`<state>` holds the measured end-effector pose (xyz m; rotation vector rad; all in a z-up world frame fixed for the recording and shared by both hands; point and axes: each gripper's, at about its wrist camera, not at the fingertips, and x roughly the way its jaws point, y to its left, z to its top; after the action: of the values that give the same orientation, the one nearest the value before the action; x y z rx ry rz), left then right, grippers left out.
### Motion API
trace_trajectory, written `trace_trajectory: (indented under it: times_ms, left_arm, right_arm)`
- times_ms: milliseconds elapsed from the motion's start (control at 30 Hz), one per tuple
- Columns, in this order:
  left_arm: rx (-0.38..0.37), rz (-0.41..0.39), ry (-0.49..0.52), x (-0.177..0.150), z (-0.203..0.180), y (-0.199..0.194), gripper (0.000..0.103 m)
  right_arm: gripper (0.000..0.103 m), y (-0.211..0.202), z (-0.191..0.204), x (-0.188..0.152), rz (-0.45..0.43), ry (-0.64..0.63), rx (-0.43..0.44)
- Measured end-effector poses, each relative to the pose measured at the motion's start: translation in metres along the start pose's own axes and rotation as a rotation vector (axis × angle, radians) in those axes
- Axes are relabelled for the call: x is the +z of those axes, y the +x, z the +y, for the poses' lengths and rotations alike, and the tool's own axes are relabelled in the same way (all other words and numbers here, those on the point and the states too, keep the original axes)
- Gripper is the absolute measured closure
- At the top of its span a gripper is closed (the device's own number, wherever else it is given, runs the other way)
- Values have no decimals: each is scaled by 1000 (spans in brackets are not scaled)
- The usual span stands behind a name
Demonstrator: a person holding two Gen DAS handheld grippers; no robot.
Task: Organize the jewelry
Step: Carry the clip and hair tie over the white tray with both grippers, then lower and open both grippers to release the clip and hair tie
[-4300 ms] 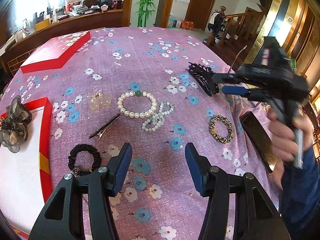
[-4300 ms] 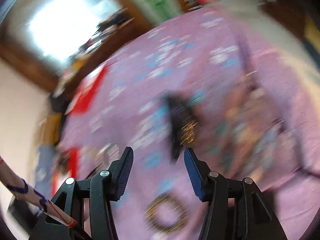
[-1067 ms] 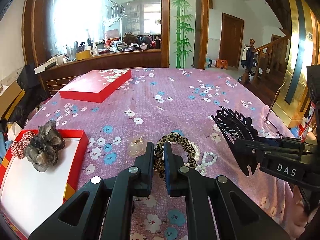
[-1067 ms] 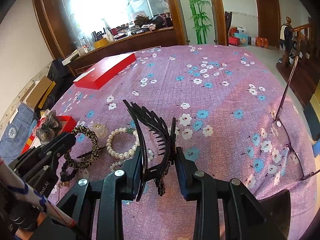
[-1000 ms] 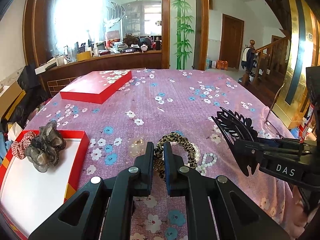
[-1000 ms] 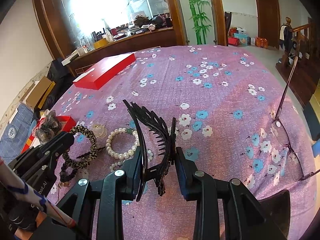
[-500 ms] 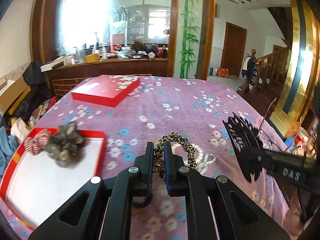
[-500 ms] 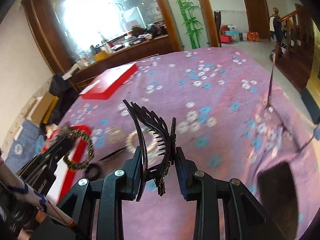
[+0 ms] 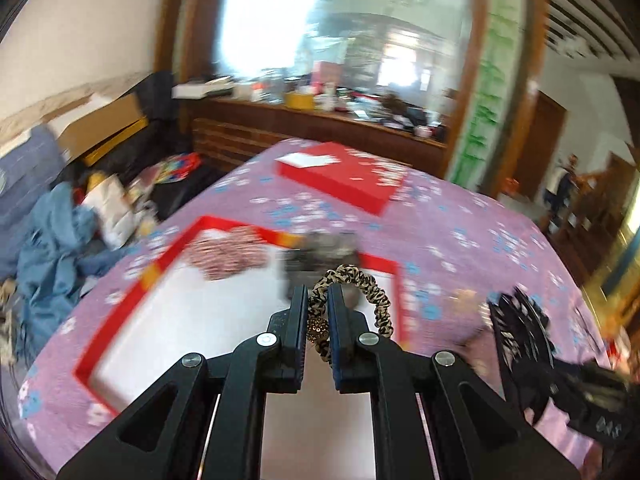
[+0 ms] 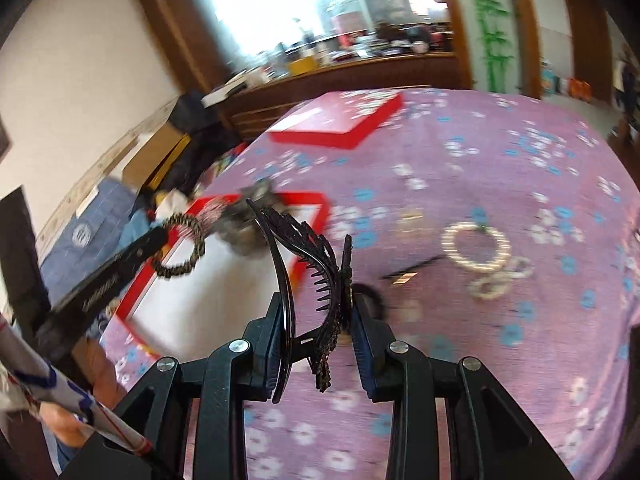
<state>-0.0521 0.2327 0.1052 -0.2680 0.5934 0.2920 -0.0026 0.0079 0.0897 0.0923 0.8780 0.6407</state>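
Leopard-print fabric is what my left claw [image 9: 318, 322] is pinched tight on: a soft scrunchie [image 9: 352, 296] that hangs over the white floor of the open red box [image 9: 132, 292]. It should weigh almost nothing and squash under the pads, so I judge the grip safest on the gathered band beside its little gold bead, where it is held now; the loop can flop but will hardly break. My right claw [image 10: 320, 332] is closed on the black hair claw clip [image 10: 308, 264], stiff plastic with thin teeth. I would keep the pads on its two flat handle ends, as they are, since the teeth look brittle and a smooth shell may slip. It is carried above the purple flowered tabletop [image 10: 500, 160], just beside the box's near corner. Much is smeared by motion: two items at the box's far rim [image 9: 280, 250] read only as a reddish patterned lump and a grey lump. A pearl bracelet [image 10: 476, 248] and a dark slim clip [image 10: 412, 270] lie blurred on the cloth, and a second red box [image 10: 344, 124] sits far off.
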Motion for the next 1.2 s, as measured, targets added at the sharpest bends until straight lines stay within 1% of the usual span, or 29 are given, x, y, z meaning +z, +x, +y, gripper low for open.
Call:
trace_trajectory:
  times_ms: [167, 300, 400, 500, 667, 900, 967, 1067, 1200]
  left_arm:
    - [28, 33, -96, 7, 56, 15, 94]
    - [11, 80, -132, 11, 77, 31, 94]
    - [-17, 123, -138, 12, 81, 45, 94]
    - [-43, 151, -128, 14, 79, 57, 94]
    - [-54, 189, -118, 17, 73, 74, 94]
    - [-47, 236, -108, 16, 68, 99, 94]
    - [-47, 237, -109, 14, 68, 101, 94]
    - [-51, 243, -108, 12, 68, 105, 94]
    - [-52, 252, -112, 11, 69, 109, 94]
  right_arm:
    - [69, 25, 41, 0, 47, -54, 27]
    - [69, 42, 58, 5, 70, -65, 3]
    - [69, 55, 61, 7, 103, -40, -38]
    - [69, 70, 62, 10, 136, -14, -37]
    - [69, 89, 69, 12, 159, -8, -77]
    - [69, 113, 67, 15, 163, -8, -141]
    - [69, 117, 65, 17, 156, -1, -135]
    - [69, 125, 63, 18, 147, -6, -161]
    - [68, 128, 64, 20, 138, -16, -162]
